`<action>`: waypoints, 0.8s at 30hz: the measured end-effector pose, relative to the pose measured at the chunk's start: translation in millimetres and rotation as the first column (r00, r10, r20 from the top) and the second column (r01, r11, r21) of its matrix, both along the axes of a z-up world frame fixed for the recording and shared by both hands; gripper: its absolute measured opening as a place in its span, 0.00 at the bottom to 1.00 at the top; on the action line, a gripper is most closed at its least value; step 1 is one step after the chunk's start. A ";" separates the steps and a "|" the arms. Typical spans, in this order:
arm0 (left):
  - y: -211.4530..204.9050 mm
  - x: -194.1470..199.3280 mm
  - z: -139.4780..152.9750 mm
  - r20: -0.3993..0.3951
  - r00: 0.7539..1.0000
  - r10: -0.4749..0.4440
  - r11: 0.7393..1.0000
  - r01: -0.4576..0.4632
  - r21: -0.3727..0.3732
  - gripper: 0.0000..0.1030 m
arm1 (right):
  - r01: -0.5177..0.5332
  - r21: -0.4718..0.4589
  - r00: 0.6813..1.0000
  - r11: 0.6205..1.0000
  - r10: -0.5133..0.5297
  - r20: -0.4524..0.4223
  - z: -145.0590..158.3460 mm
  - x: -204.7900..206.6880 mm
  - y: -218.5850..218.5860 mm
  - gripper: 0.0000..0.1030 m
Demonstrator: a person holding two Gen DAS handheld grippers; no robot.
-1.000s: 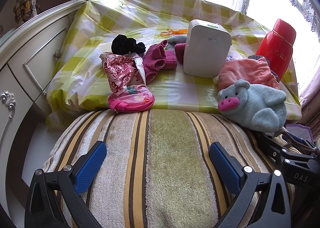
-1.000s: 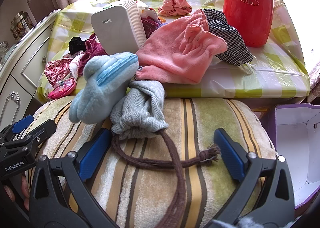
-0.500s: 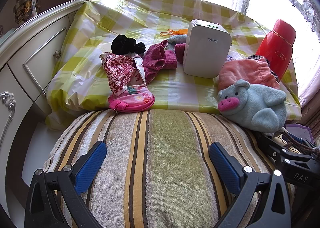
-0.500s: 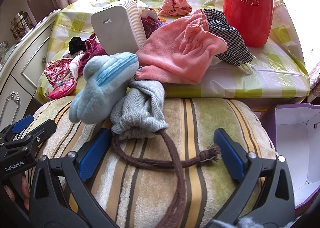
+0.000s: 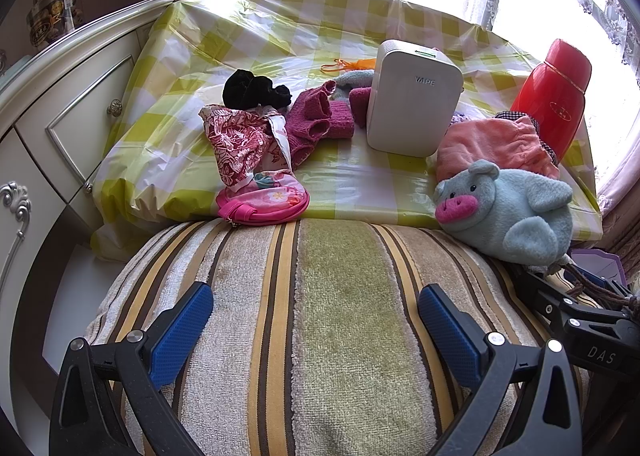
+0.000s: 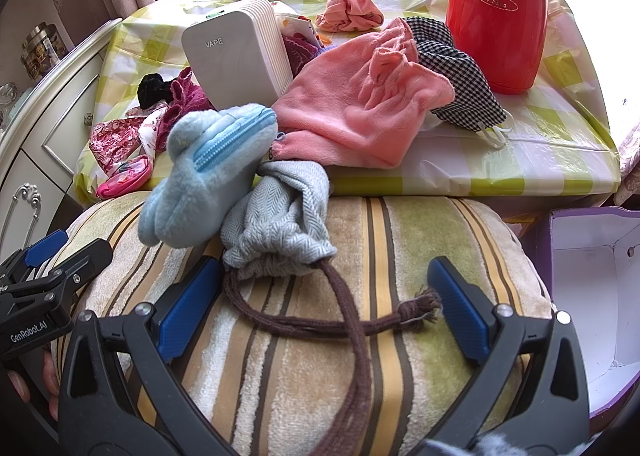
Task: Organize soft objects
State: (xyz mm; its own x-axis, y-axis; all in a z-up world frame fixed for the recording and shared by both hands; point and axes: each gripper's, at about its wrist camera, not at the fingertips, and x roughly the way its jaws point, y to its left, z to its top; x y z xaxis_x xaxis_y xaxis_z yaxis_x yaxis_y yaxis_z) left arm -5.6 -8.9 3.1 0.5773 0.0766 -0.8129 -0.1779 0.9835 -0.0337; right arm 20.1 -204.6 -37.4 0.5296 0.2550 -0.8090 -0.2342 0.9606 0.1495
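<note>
While both hand-held grippers gape (left, right), cushion lies beneath.

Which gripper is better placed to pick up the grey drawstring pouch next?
Right. The right gripper is open, with the grey drawstring pouch just ahead and its cord between the fingers. The left gripper faces bare cushion.

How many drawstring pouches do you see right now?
2. A grey herringbone drawstring pouch lies on the striped cushion before the right gripper; a pink fleece drawstring pouch lies on the table behind it. Others may be hidden.
</note>
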 end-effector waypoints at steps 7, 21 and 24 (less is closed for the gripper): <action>0.7 2.3 1.1 0.010 1.000 0.005 1.000 -0.005 -0.016 1.00 | -0.034 0.013 0.999 0.999 0.034 -0.032 2.8 -0.9 -2.1 1.00; 27.4 9.1 6.5 0.053 0.998 0.034 0.986 -0.024 -0.168 0.88 | -0.140 0.111 0.988 0.984 0.145 -0.047 11.3 5.3 1.3 1.00; 28.6 11.5 11.3 0.087 0.996 0.006 0.976 0.013 -0.216 0.81 | -0.138 0.114 0.988 0.984 0.145 -0.053 10.7 14.5 3.0 1.00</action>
